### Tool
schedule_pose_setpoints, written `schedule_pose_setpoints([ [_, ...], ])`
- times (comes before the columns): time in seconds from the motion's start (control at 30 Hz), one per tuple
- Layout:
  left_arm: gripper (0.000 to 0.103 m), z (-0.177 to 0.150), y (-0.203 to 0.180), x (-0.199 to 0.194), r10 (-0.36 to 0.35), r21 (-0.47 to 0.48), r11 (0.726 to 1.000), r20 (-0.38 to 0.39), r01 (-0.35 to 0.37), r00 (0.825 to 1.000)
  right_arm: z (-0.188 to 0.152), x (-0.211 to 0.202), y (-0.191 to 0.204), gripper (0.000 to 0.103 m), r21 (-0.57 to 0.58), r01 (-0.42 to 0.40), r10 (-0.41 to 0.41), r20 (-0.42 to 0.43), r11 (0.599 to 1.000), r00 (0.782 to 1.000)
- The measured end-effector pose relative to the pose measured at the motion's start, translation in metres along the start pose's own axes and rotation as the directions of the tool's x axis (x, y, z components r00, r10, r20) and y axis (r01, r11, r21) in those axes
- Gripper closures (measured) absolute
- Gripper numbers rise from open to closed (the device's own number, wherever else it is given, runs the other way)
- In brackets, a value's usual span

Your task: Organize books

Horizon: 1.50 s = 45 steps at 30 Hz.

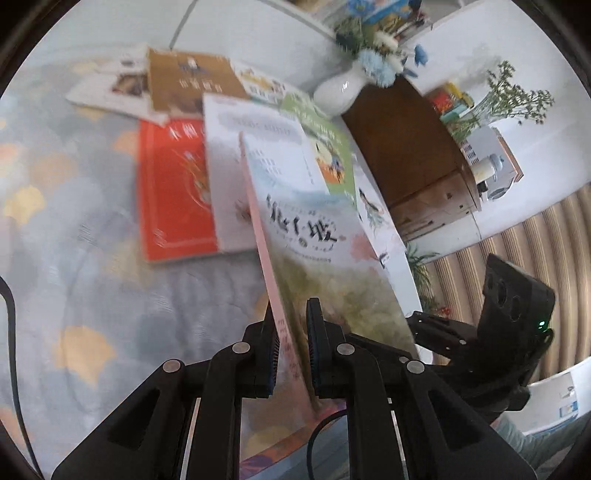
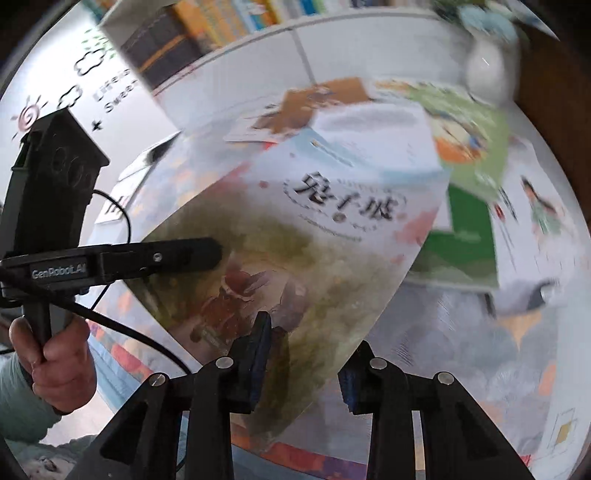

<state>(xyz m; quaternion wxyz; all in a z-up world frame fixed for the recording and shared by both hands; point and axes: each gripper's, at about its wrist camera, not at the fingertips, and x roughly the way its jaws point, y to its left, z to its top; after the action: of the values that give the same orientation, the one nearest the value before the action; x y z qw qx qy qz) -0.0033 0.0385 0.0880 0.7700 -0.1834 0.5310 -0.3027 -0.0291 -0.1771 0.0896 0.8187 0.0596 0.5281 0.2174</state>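
An illustrated book (image 1: pixel 314 236) with a pale cover and a pink spine is tilted up off the patterned bedspread (image 1: pixel 74 229). My left gripper (image 1: pixel 291 332) is shut on its near edge by the spine. In the right wrist view the same book (image 2: pixel 295 236) faces me, and one of the left gripper's fingers (image 2: pixel 192 253) lies on its left edge. My right gripper (image 2: pixel 304 354) has the book's lower corner between its fingers, one over the cover and the other against the edge. Behind lie a red book (image 1: pixel 173 192), a white book (image 1: pixel 251 147), a brown book (image 1: pixel 188 81) and a green book (image 2: pixel 469 140).
A white vase of flowers (image 1: pixel 340 92) stands on a brown wooden cabinet (image 1: pixel 402 147) just beyond the books. A shelf of upright books (image 2: pixel 221 22) runs along the back. A hand (image 2: pixel 55 354) holds the left gripper's handle, with a black cable trailing from it.
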Motion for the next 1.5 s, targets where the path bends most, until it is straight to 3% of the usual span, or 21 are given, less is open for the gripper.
schedule_pose_setpoints([
  [0.3, 0.092, 0.018, 0.065, -0.095, 0.037, -0.089, 0.996, 0.171, -0.022, 0.985, 0.052, 0.013, 0.09, 0.07, -0.19, -0.04, 0.048, 0.035, 0.981, 0.998],
  [0.57, 0.092, 0.035, 0.151, -0.152, 0.133, -0.173, 0.981, 0.264, -0.089, 0.955, 0.119, 0.081, 0.192, 0.069, -0.367, -0.06, 0.07, 0.015, 0.928, 0.997],
  [0.77, 0.092, 0.051, 0.214, -0.17, 0.191, -0.24, 0.963, 0.299, -0.12, 0.935, 0.157, 0.13, 0.238, 0.069, -0.407, -0.079, 0.086, 0.0, 0.91, 0.996],
  [0.87, 0.092, 0.06, 0.243, -0.169, 0.236, -0.261, 0.952, 0.299, -0.158, 0.925, 0.177, 0.153, 0.254, 0.069, -0.409, -0.074, 0.083, 0.003, 0.909, 0.997],
  [1.0, 0.089, 0.066, 0.28, -0.155, 0.258, -0.304, 0.937, 0.271, -0.172, 0.927, 0.198, 0.196, 0.26, 0.067, -0.378, -0.075, 0.069, -0.031, 0.923, 0.997],
  [1.37, 0.087, 0.057, 0.333, -0.136, 0.288, -0.449, 0.879, 0.232, -0.16, 0.929, 0.201, 0.262, 0.264, 0.065, -0.298, -0.061, 0.032, -0.103, 0.953, 0.994],
  [1.5, 0.086, 0.049, 0.341, -0.141, 0.377, -0.498, 0.832, 0.186, -0.244, 0.907, 0.2, 0.276, 0.263, 0.059, -0.258, -0.058, 0.025, -0.131, 0.964, 0.991],
])
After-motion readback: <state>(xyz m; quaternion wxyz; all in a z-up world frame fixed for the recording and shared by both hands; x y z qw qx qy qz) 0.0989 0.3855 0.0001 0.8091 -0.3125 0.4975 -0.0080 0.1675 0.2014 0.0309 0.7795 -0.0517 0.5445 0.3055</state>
